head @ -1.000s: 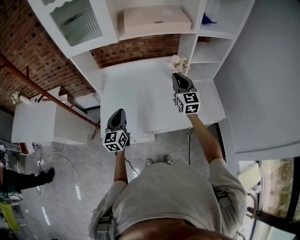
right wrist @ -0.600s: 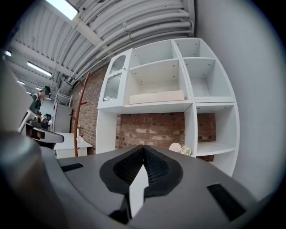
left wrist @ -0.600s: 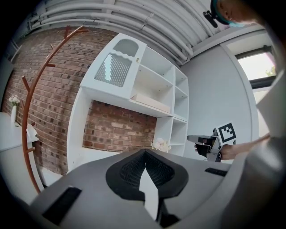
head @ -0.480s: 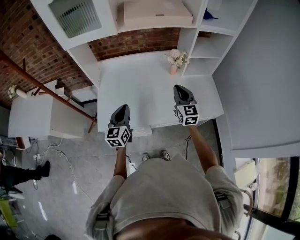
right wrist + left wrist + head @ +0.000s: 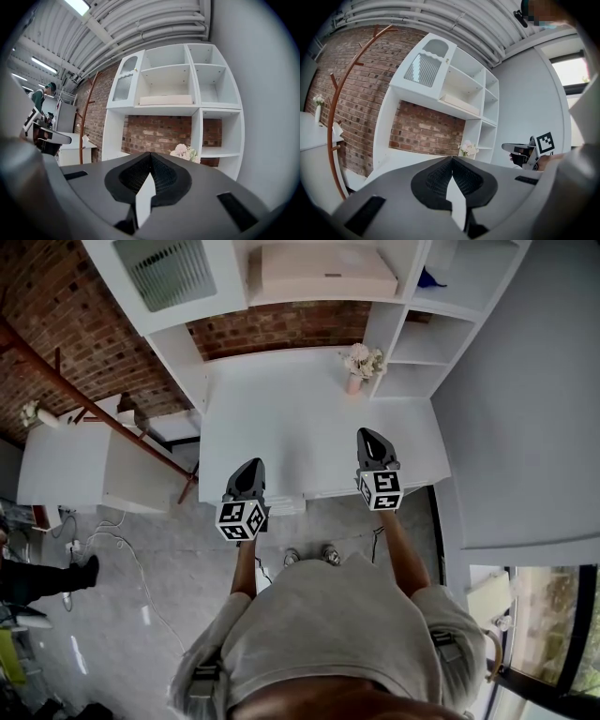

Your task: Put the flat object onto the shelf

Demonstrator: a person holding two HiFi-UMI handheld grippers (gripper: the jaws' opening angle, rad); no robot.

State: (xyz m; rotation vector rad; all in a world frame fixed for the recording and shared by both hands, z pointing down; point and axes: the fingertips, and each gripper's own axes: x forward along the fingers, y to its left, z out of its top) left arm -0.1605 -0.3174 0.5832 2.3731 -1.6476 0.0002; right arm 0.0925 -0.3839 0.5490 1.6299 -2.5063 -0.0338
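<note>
- Jaws clenched tip to tip on nothing, on left gripper (image 5: 451,159) and right gripper (image 5: 150,155) alike
- Held side by side over the near edge of the white table (image 5: 281,427), touching nothing
- Further back, by the white shelf unit (image 5: 183,362), a small vase of flowers (image 5: 359,367)
- Already lying in the wide compartment above the brick gap: the flat beige box (image 5: 328,273)
- Placing seemingly done; next, probably only backing off, clear of the vase

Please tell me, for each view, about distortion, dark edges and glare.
Head view: evenly lit and sharp; the shelf unit leans and bows from the wide lens. Left gripper view: strong fisheye with black corners; the window is washed out. Right gripper view: the same fisheye and dark rim; the ceiling lamp glares.
</note>
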